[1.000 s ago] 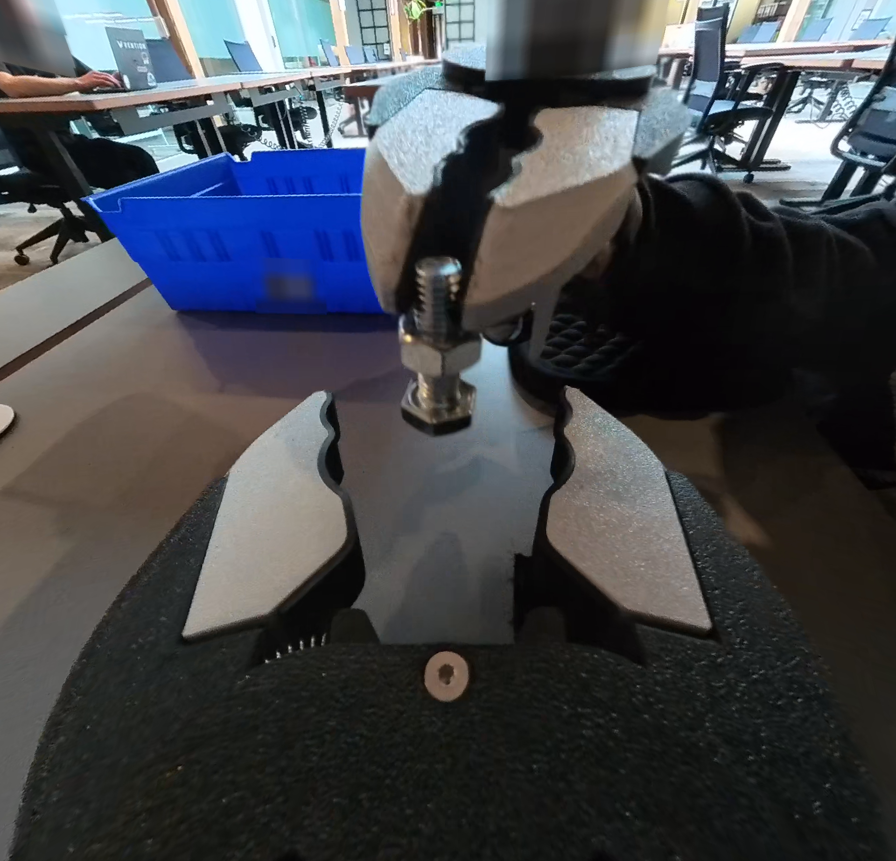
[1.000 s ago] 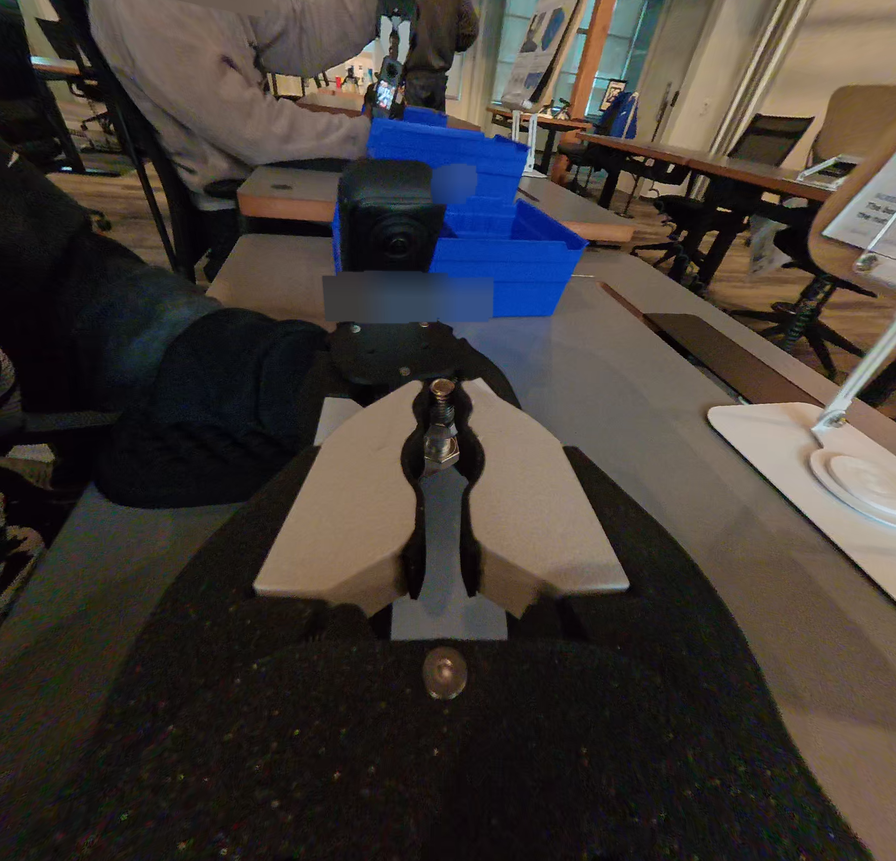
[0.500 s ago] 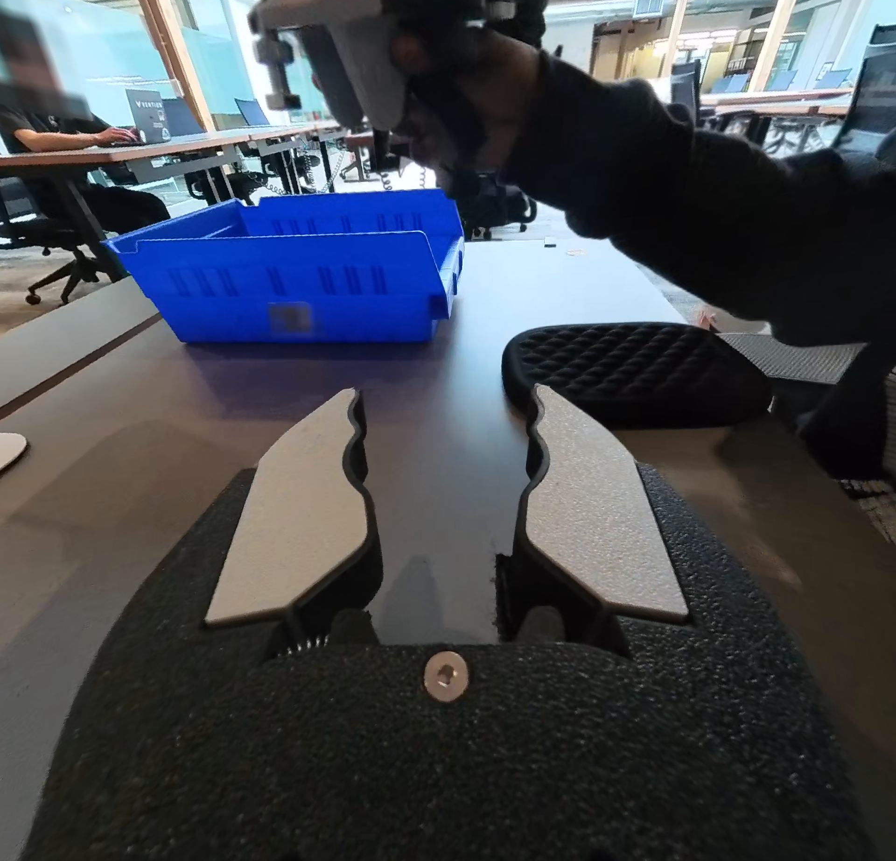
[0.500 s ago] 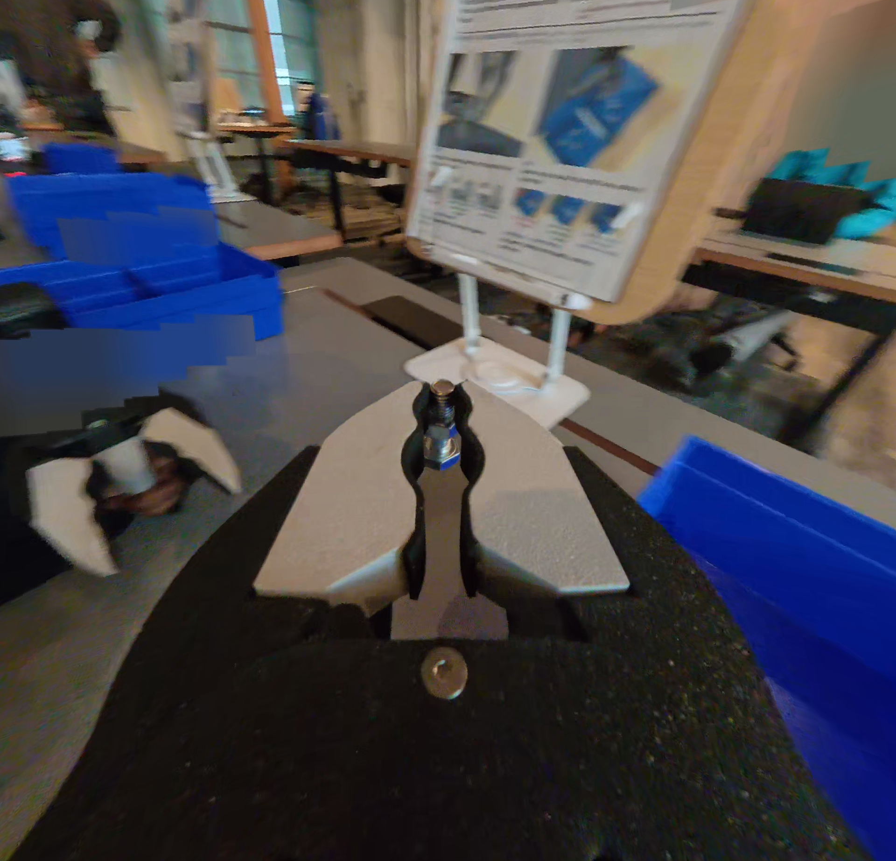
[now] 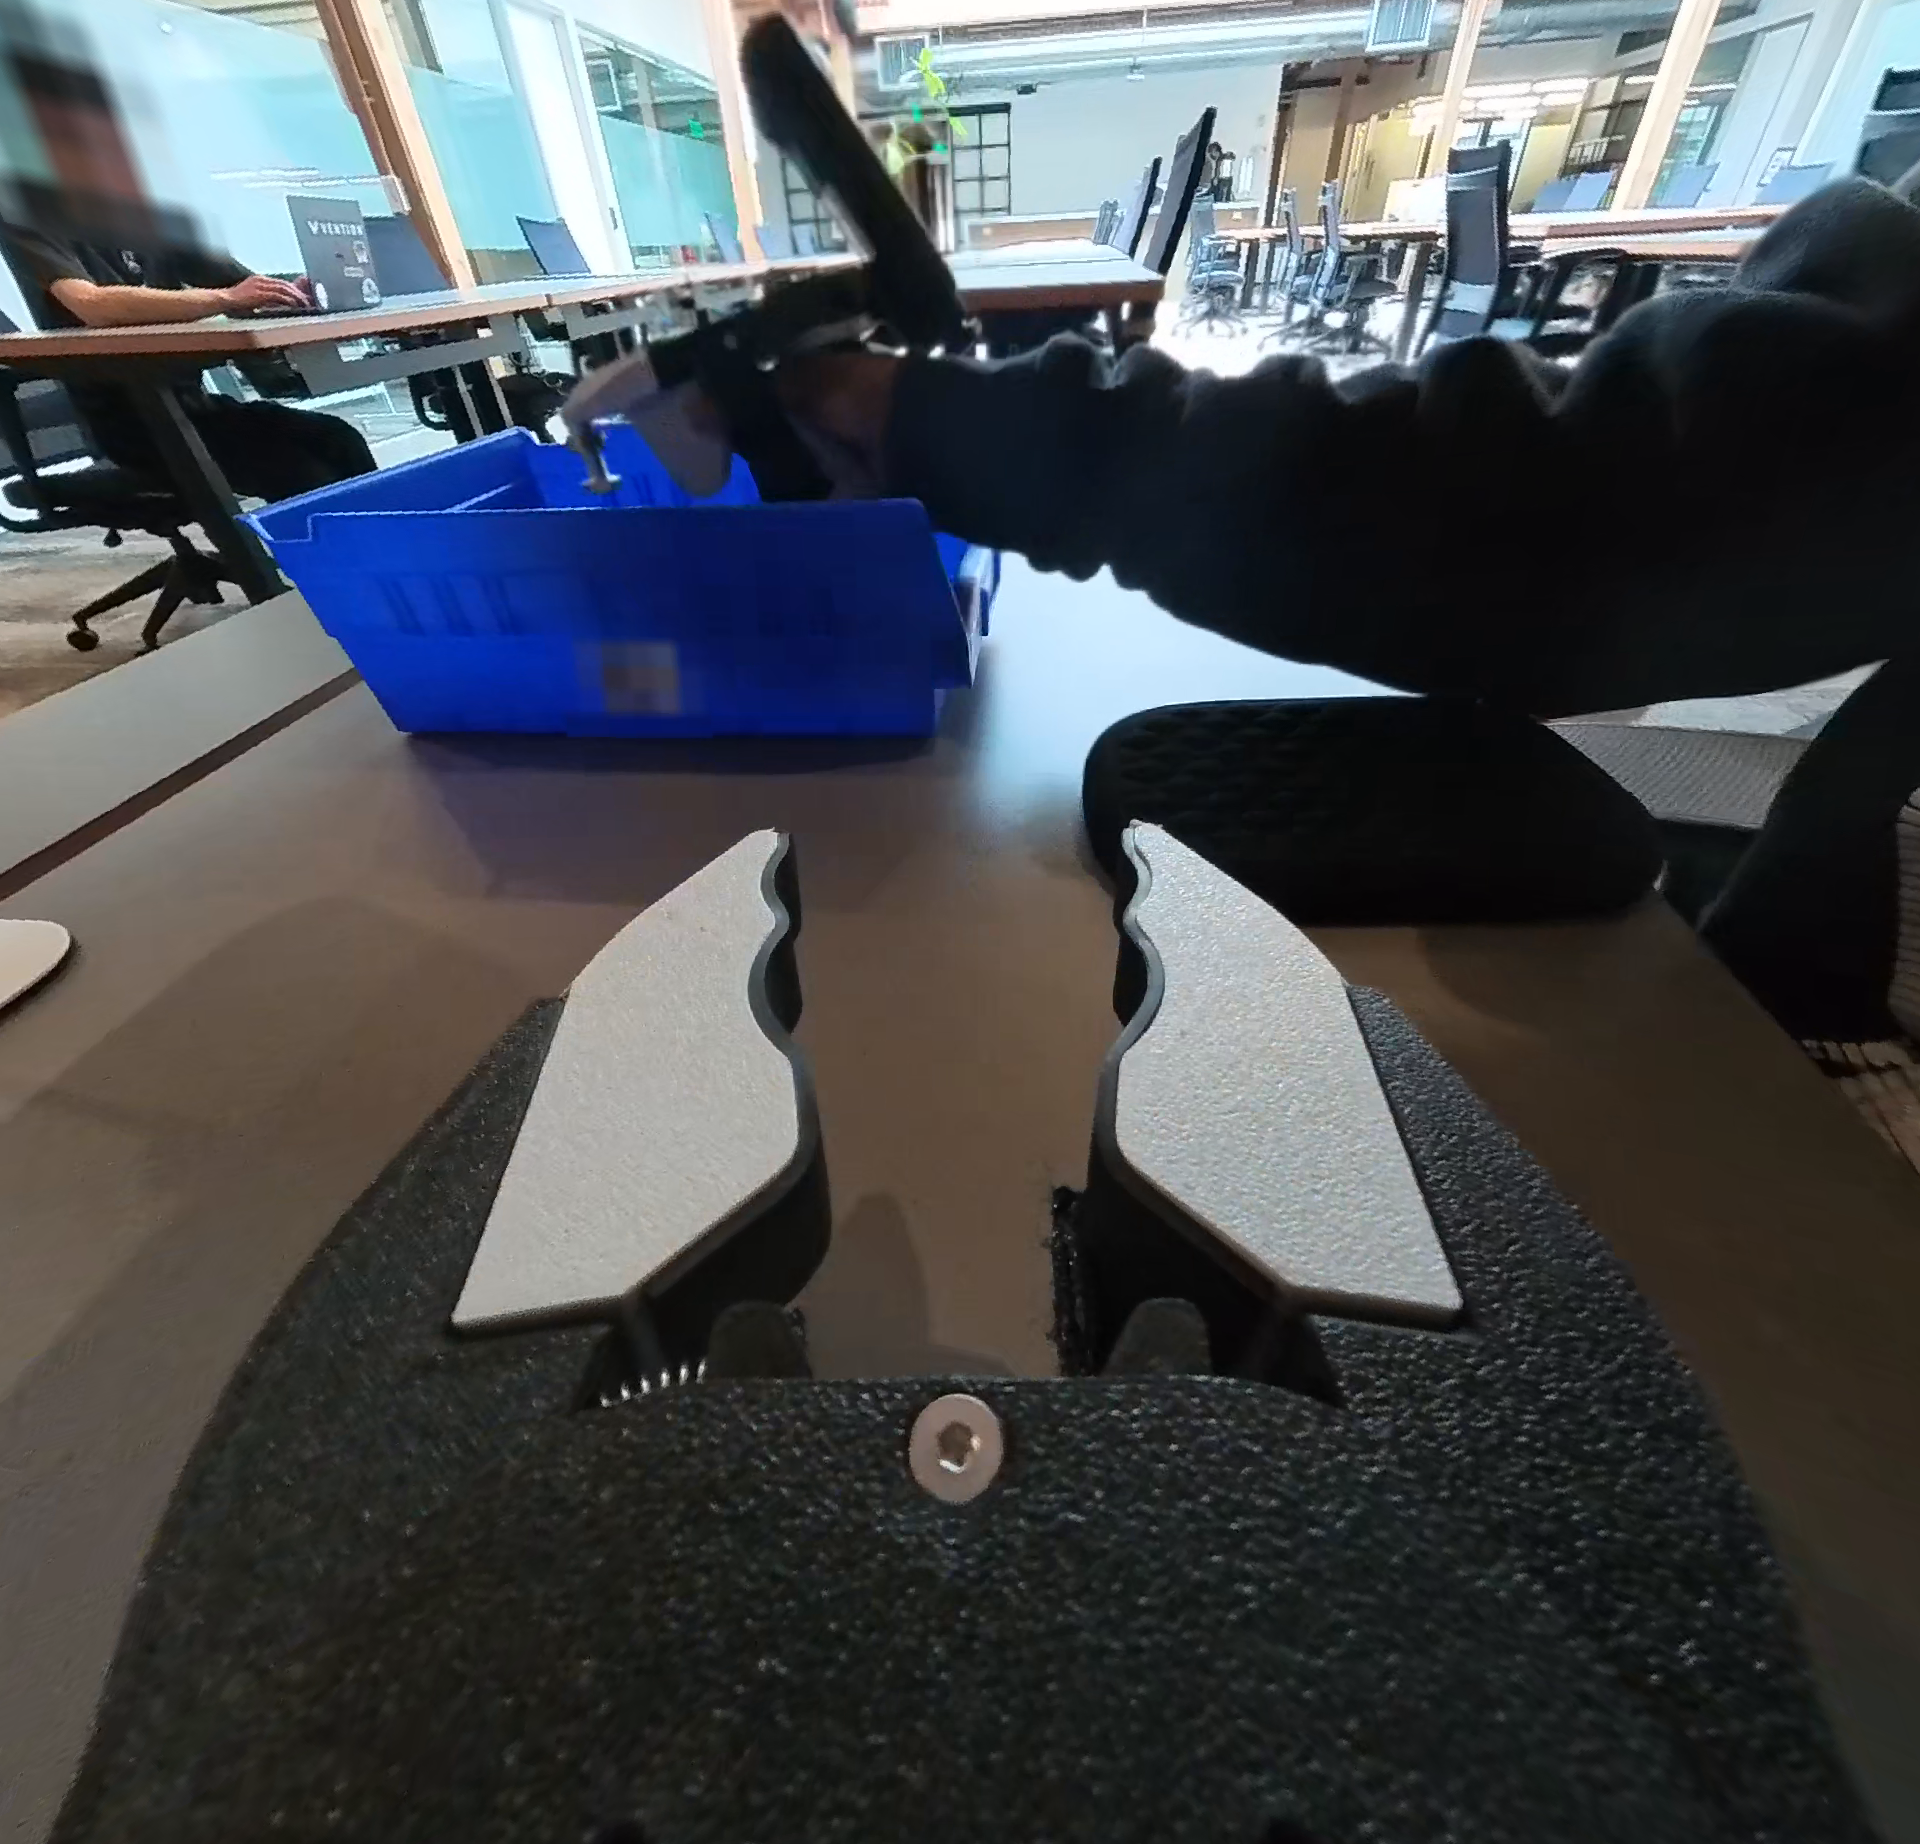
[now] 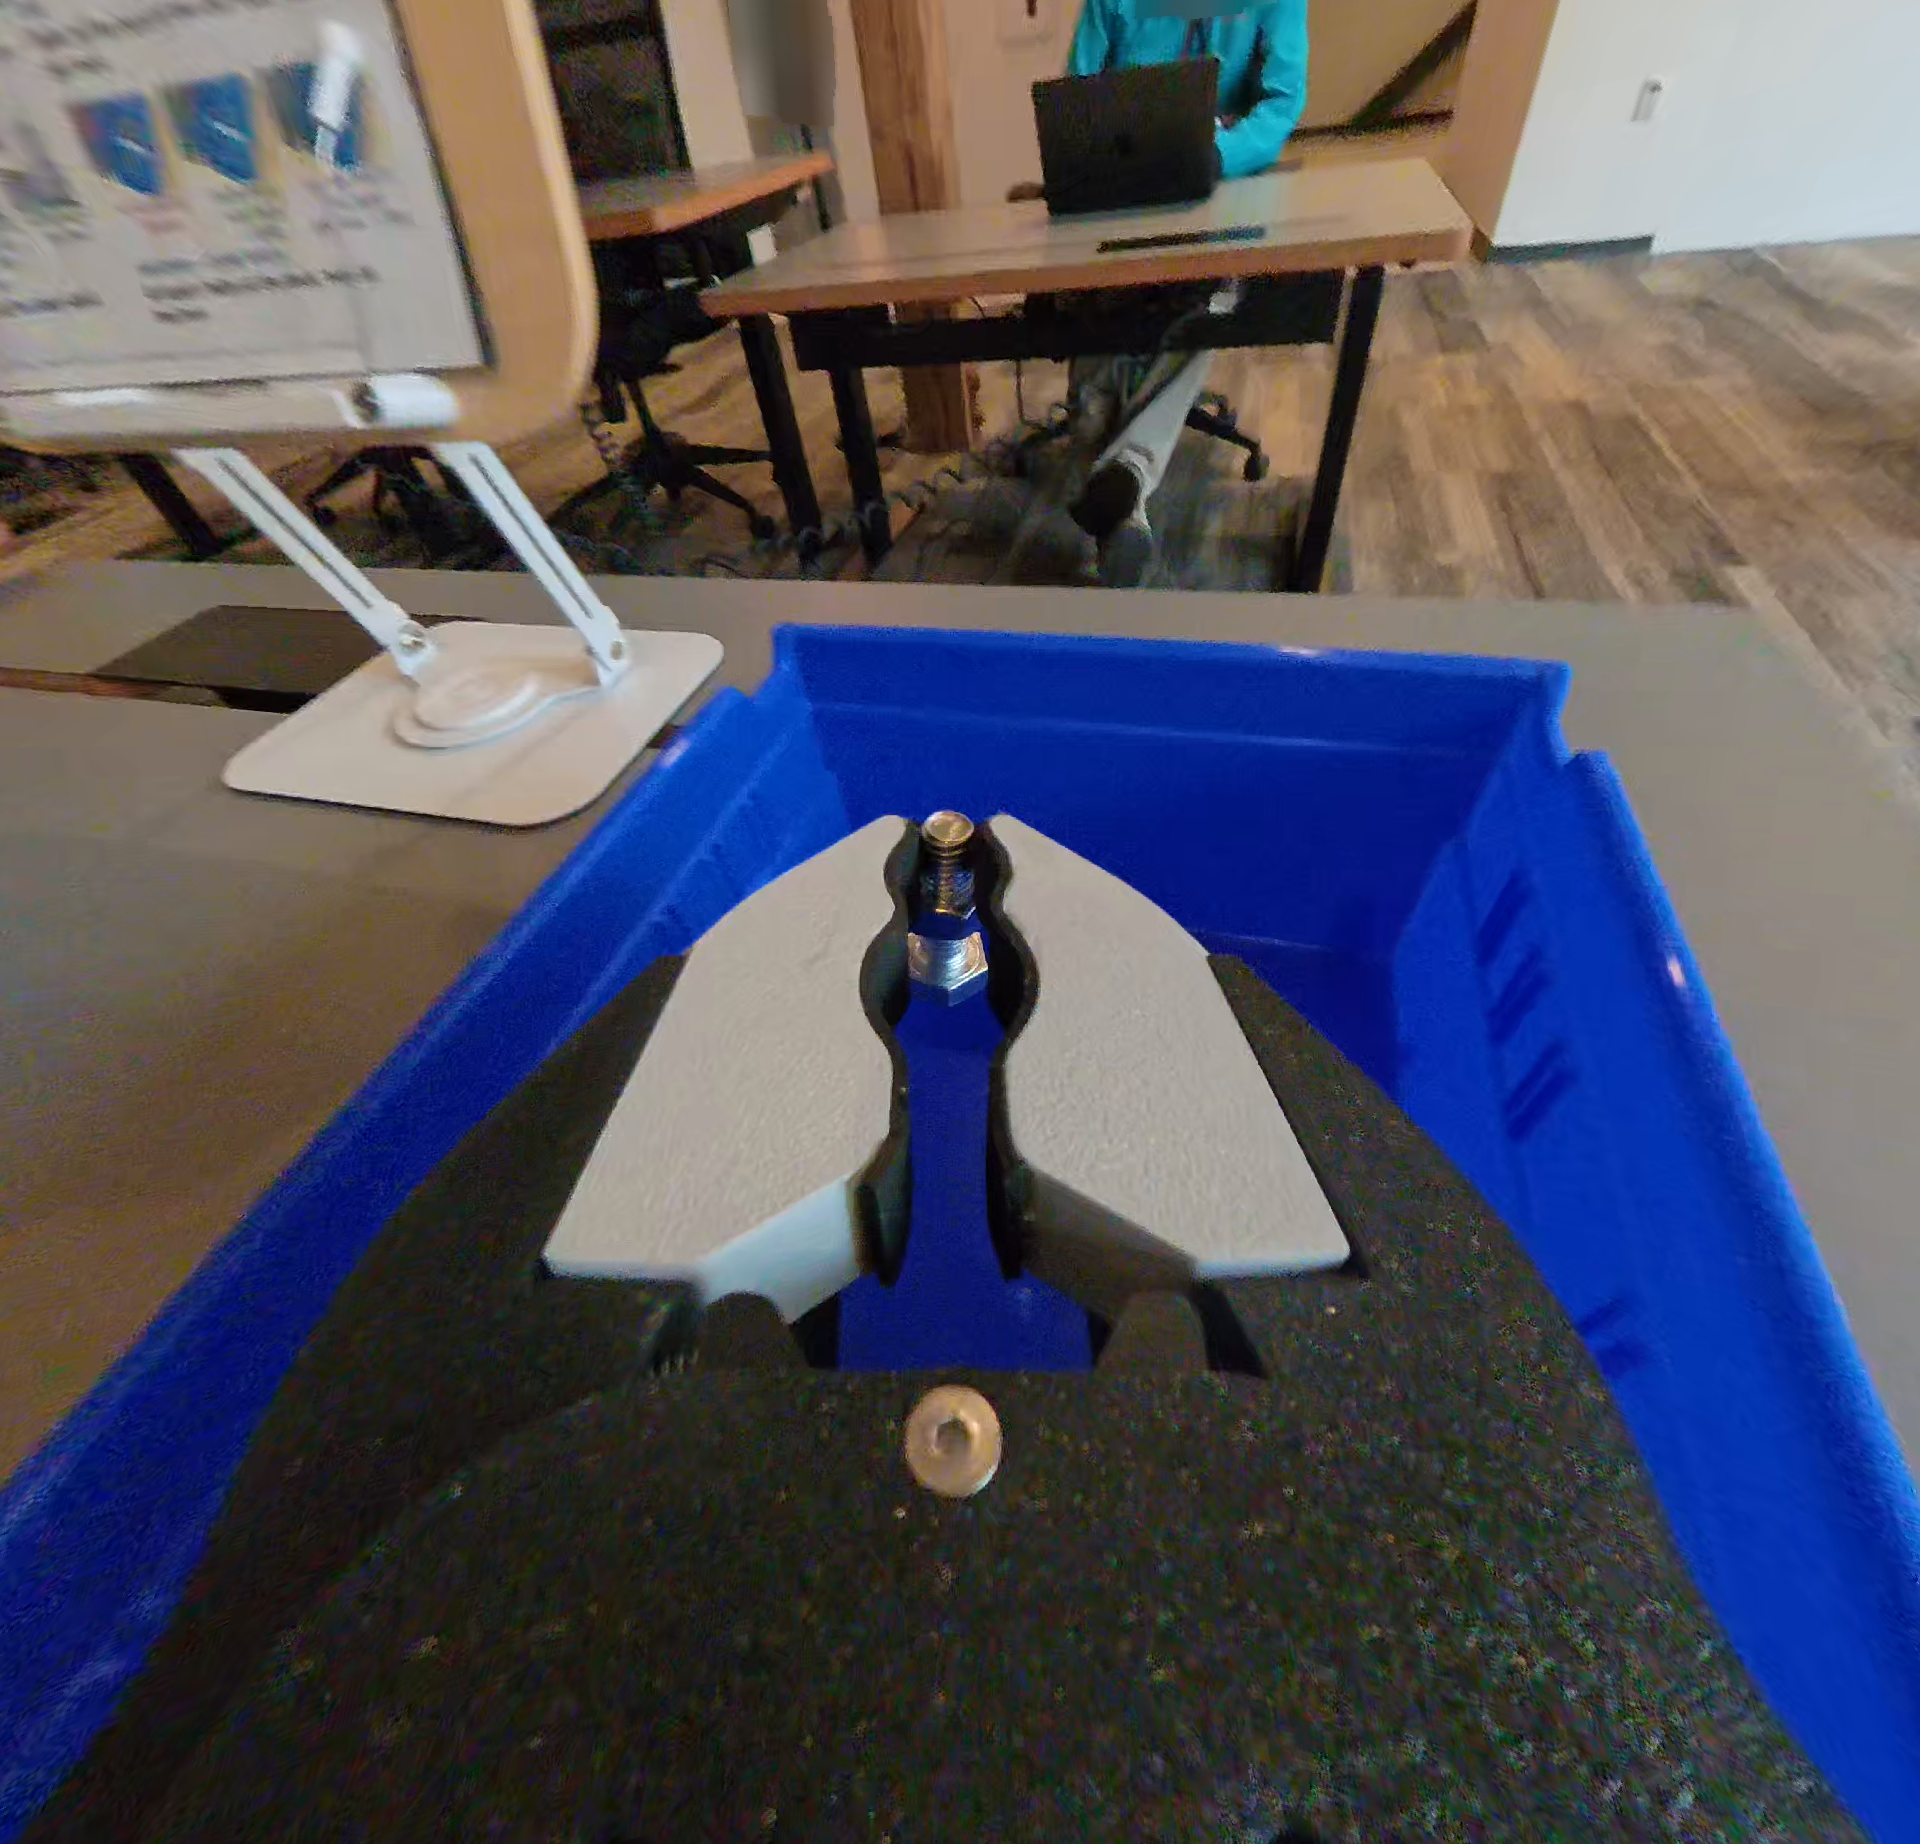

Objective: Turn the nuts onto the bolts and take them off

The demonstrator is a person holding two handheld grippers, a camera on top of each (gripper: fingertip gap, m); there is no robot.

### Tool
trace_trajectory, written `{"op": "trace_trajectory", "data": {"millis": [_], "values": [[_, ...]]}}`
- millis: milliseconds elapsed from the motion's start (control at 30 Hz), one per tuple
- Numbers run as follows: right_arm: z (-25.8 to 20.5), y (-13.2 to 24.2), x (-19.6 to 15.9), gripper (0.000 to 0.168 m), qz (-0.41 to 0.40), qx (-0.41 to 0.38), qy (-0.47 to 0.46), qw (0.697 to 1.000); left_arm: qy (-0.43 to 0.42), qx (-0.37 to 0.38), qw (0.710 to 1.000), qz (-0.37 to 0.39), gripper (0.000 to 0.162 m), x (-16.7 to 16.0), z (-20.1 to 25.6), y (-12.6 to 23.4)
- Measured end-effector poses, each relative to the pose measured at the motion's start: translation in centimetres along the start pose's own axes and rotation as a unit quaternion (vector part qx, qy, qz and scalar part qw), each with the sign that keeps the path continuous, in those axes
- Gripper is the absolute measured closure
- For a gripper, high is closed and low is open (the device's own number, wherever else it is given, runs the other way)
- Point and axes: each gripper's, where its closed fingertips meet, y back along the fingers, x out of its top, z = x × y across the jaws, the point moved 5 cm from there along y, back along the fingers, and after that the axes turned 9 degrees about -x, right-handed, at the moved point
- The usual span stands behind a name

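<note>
Right gripper (image 6: 951, 859) clamped on bolt (image 6: 945, 875), nut (image 6: 945, 966) threaded on, over bin (image 6: 1496, 953). Left gripper (image 5: 951, 927) wide open, empty, above worktop (image 5: 312, 911). Risk: thin tip grip, could slip or release crooked and miss bin.

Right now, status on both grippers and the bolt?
Left gripper open, empty. Right gripper shut on bolt, nut threaded on, over blue bin. Nothing blocking.
</note>
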Motion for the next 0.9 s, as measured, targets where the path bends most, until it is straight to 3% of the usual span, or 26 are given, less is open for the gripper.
{"op": "trace_trajectory", "data": {"millis": [400, 900], "values": [[1.4, -4.9, -4.8, 0.159, -0.099, -0.014, -0.010, 0.995, 0.005, 0.003, 1.000, -0.001, 0.104, -0.1, -0.2, 0.0], [1.2, -5.0, -5.4, 0.154, -0.119, -0.019, 0.032, 0.992, -0.003, 0.003, 1.000, -0.007, 0.105, -0.1, 0.0, -0.1]]}}
